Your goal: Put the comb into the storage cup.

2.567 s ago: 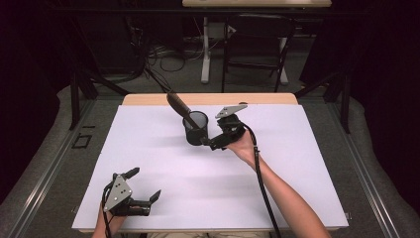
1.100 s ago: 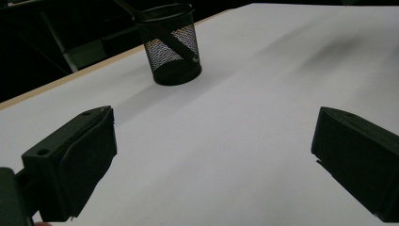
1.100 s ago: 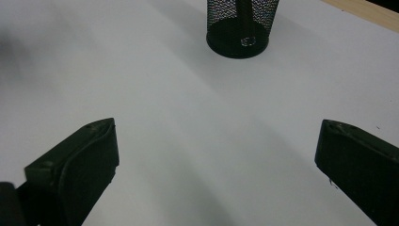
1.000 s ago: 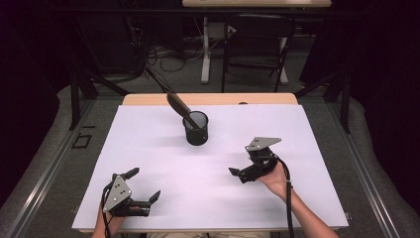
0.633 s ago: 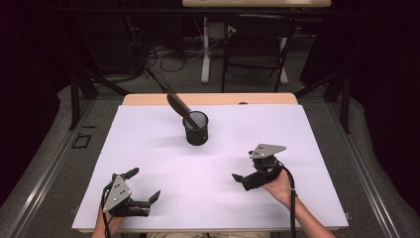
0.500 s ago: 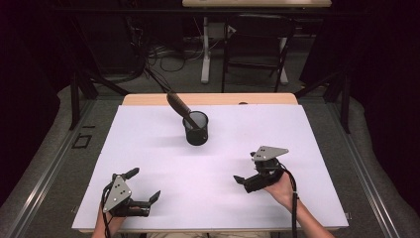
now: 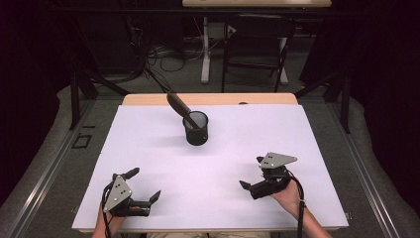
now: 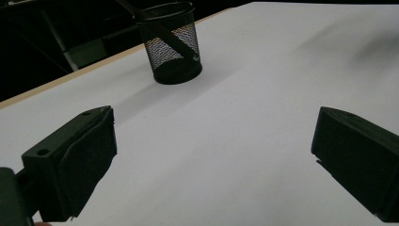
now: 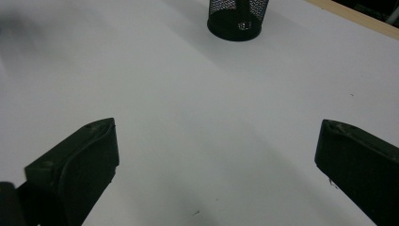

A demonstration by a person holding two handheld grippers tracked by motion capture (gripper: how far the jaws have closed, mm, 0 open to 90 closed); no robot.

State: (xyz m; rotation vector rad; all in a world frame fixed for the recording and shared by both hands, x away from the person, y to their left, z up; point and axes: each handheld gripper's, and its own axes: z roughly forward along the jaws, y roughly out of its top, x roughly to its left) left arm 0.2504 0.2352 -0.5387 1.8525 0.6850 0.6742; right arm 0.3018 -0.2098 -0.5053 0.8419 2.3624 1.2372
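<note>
A black mesh cup [image 7: 196, 130] stands upright on the white table [image 7: 307, 148], back of centre. A dark long utensil [image 7: 177, 105] leans out of it toward the back left. My left gripper [image 7: 143, 184] rests near the front left edge, open, nothing between its jaws. Its own view shows the cup [image 8: 174, 44] and the leaning utensil [image 8: 162, 33] far ahead of the gripper [image 8: 211, 160]. My right gripper [image 7: 251, 172] sits at the front right, open and holding nothing. From the right gripper [image 9: 216, 165] the cup [image 9: 237, 16] stands at the top edge.
A strip of bare wood [image 7: 213, 99] runs along the table's far edge. Behind the table are a chair [image 7: 255, 44], a desk leg [image 7: 204, 49] and cables [image 7: 158, 52] on the floor. Dark stands flank both sides.
My right gripper has left the cup, drawn back to the front right of the table and settled there open. The utensil stays in the cup. The left gripper has not moved.
</note>
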